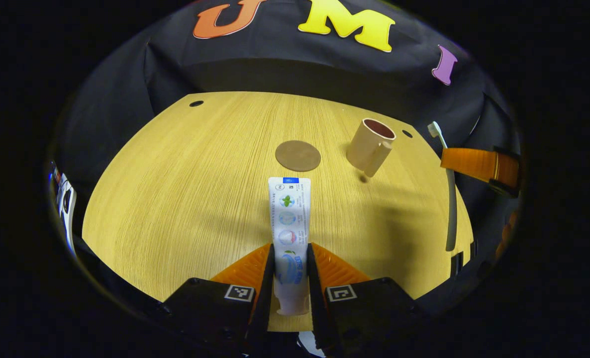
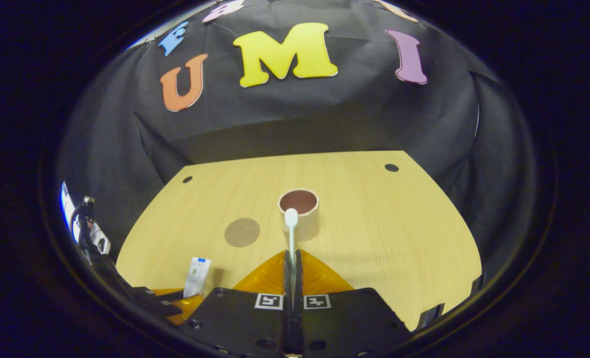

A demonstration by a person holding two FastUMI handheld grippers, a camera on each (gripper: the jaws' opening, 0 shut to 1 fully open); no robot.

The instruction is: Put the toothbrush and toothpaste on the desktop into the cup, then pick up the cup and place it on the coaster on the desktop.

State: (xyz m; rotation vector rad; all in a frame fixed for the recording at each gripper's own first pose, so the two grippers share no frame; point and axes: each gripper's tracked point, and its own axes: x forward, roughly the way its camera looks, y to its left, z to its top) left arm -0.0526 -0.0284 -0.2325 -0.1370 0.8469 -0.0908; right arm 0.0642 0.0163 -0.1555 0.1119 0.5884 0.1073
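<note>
The toothpaste [image 1: 290, 233] is clamped between the left tool's [image 1: 291, 258] fingers above the worktop [image 1: 185, 189], while the toothbrush [image 2: 291, 233] is gripped by the right tool [image 2: 292, 263] before the cup [image 2: 300, 211], beside the coaster [image 2: 242, 232].

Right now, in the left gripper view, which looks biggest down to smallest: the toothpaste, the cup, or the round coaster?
1. Toothpaste tube, though it is nearest the camera, which inflates it.
2. Cup.
3. Coaster, close to the cup in apparent size, so that order is unsure.
</note>
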